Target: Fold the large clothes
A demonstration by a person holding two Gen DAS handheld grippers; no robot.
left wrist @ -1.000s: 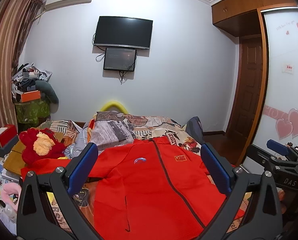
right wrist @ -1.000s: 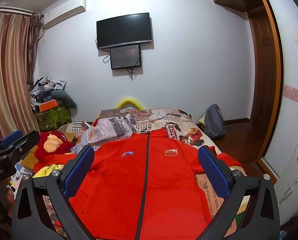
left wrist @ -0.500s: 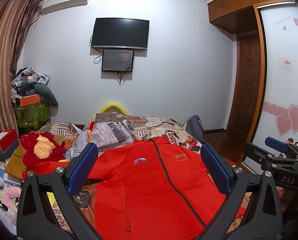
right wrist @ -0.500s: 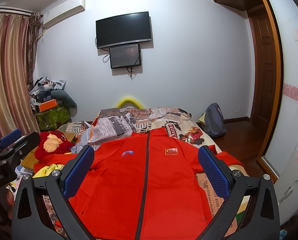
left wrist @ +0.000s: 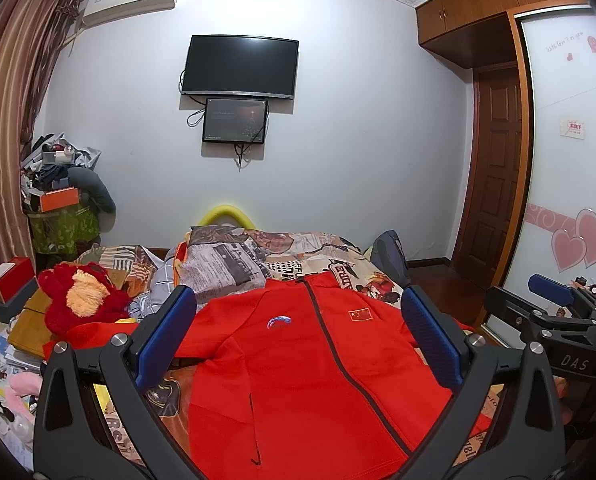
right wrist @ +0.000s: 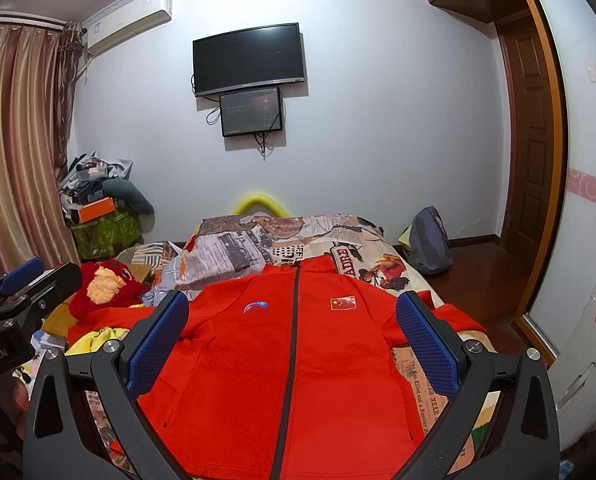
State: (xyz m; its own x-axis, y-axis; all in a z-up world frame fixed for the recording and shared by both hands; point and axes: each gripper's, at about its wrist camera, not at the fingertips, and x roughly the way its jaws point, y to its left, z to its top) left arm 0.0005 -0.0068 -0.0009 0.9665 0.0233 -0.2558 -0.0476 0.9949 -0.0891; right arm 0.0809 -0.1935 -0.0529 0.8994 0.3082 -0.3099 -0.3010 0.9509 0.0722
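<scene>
— Where's the garment?

— The red jacket (right wrist: 293, 364) lies face up on the bed (right wrist: 362, 236), zipped, collar toward the far wall, both sleeves spread out to the sides. The patterned bedding shows around it.

— Anything folded yet?

— Not that I can see — body flat, sleeves out, hem near the cameras. I'd judge the whole fold is still to do: sleeves in, sides over, then bottom up.

— And the grippers?

— The left gripper (left wrist: 298, 340) hangs above the jacket with its blue pads wide apart, nothing between them. The right gripper (right wrist: 293, 340) is the same — spread, empty, above the chest of the jacket. Neither touches cloth.

— What can't you make out?

— The hem and lower pockets run under the gripper frames and off the bottom edge. The sleeve on the left side trails toward the red plush toy (left wrist: 79, 300) and its cuff is hard to separate from the clutter there; the other cuff drops past the bed's edge. The hands holding the grippers aren't in view.
</scene>
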